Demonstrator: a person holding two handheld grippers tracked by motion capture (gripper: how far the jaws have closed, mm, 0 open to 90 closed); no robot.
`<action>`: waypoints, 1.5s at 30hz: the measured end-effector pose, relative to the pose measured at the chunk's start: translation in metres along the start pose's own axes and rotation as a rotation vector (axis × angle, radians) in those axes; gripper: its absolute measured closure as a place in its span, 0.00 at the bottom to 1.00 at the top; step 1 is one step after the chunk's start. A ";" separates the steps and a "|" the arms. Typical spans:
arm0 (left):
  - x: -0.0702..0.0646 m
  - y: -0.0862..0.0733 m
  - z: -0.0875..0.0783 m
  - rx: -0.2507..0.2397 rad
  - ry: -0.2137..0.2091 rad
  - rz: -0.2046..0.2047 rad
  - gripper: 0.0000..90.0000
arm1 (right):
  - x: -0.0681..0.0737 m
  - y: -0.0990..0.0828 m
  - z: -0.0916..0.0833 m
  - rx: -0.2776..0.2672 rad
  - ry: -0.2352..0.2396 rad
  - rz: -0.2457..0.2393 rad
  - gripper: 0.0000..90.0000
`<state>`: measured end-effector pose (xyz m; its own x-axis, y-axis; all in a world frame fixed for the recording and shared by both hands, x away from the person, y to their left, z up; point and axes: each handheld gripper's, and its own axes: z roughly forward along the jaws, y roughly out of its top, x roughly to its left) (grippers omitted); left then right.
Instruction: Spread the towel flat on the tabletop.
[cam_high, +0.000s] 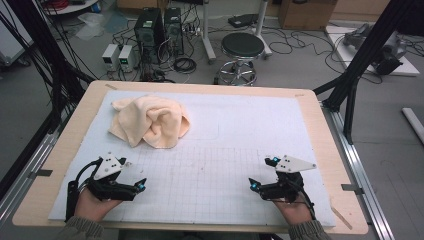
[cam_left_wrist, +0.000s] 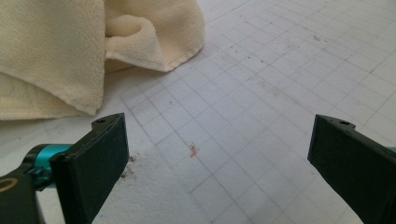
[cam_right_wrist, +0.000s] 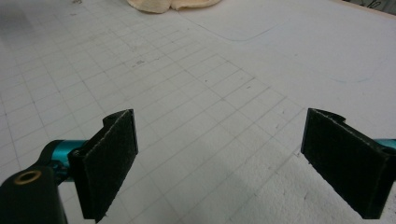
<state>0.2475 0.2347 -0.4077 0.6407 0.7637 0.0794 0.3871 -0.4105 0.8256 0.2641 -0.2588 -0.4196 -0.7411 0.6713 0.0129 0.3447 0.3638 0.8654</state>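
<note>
White foam board (cam_high: 240, 130) with a pencilled grid covers most of our wooden table (cam_high: 320, 120), so that's the big backdrop. Up around 10 o'clock on it sits the cream towel (cam_high: 150, 121), crumpled in a loose heap. We'd guess it's light, soft and floppy, not slippery or breakable; it'll sag and trail when lifted. Best bet is pinching a hemmed edge or corner, like the one nearest the left gripper (cam_high: 131, 174). That gripper is at about 7 o'clock, jaws spread wide with nothing between them, towel near but apart, just ahead of it. Right gripper (cam_high: 263, 171) at roughly 5 o'clock is spread and empty too, well apart from the towel, which shows at 11 o'clock in its view.
</note>
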 end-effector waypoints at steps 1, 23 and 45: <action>0.001 0.000 0.001 -0.002 -0.003 -0.011 0.06 | 0.000 0.000 0.001 0.000 0.002 0.002 0.11; -0.002 0.000 -0.001 -0.010 -0.020 -0.011 0.06 | 0.003 0.000 -0.001 -0.002 0.003 -0.004 0.11; -0.001 -0.001 -0.003 -0.012 -0.022 -0.016 0.07 | 0.004 0.001 0.002 0.009 0.017 -0.003 0.11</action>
<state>0.2448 0.2357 -0.4068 0.6491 0.7587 0.0540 0.3894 -0.3924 0.8333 0.2626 -0.2546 -0.4202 -0.7519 0.6590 0.0187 0.3471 0.3717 0.8610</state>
